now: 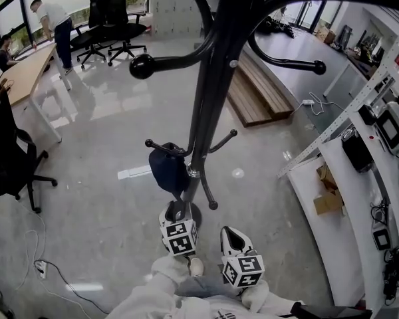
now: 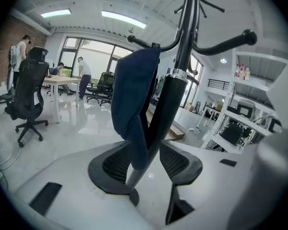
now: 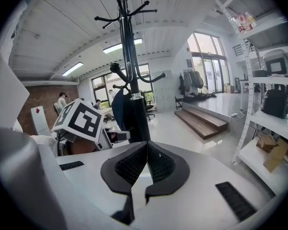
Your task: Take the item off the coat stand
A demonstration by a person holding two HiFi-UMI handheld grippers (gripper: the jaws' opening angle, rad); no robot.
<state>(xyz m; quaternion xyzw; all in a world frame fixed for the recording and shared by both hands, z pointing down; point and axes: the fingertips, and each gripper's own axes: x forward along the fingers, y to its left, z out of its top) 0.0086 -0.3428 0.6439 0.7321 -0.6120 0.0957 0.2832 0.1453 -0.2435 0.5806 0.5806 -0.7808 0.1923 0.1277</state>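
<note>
A black coat stand [image 1: 209,98] rises in front of me. From one of its low hooks hangs a dark blue cloth item [image 1: 167,170]. My left gripper [image 1: 178,211] is right under that item, close to the pole's base. In the left gripper view the left gripper [image 2: 145,147] is open, and the blue cloth item [image 2: 132,99] and the pole [image 2: 170,104] sit in the gap without the pads pressing on them. My right gripper [image 1: 230,235] is lower right of the pole. The right gripper view shows the right gripper [image 3: 146,163] shut and empty, facing the stand [image 3: 130,80].
Black office chairs [image 1: 13,161] and a wooden desk [image 1: 26,72] are at the left, with people beyond. A wooden step platform [image 1: 259,95] lies behind the stand. White shelving [image 1: 359,178] with boxes and devices fills the right. A cable and power strip [image 1: 40,268] lie on the floor.
</note>
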